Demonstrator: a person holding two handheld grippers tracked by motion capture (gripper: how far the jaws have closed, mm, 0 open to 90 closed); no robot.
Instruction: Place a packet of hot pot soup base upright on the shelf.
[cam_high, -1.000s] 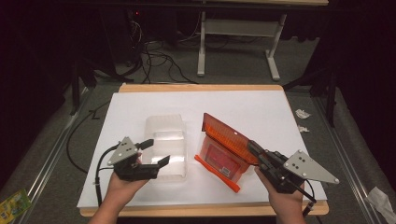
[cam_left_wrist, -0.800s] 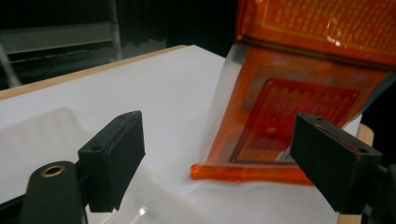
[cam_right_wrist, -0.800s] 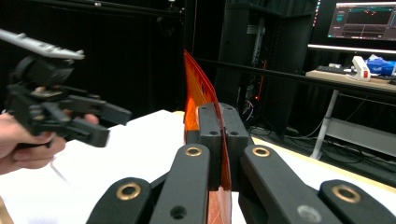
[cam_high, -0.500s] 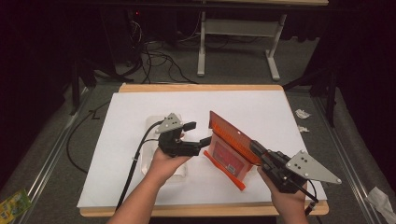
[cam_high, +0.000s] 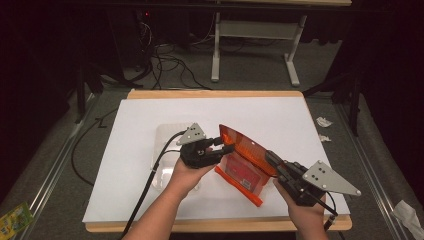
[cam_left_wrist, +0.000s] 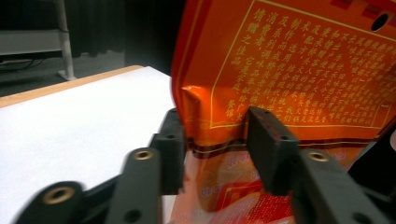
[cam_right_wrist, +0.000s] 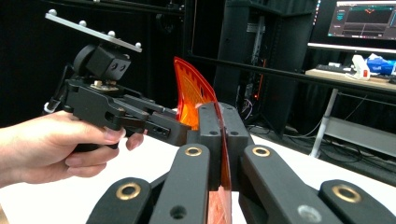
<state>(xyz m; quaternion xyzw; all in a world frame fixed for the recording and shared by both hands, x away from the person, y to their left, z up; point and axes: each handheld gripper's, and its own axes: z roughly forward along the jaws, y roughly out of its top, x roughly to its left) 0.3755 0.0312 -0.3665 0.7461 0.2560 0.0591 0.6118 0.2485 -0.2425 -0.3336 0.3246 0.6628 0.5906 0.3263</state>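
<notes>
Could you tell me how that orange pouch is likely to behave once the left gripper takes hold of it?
Probably floppy: the orange pouch curves where the right gripper lifts it. Its glossy film creases between the left gripper jaws, so it may slip or crumple. Likely light for its size.

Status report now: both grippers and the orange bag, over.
Right gripper shut on orange bag, holding it tilted above the table. Left gripper open, jaws straddling the bag's edge. Clear plastic container beside left hand.

Orange packet (cam_high: 245, 160), flat and glossy with printed gold characters and a red panel, held tilted above the white table's near centre, its near edge low, its far edge raised.
</notes>
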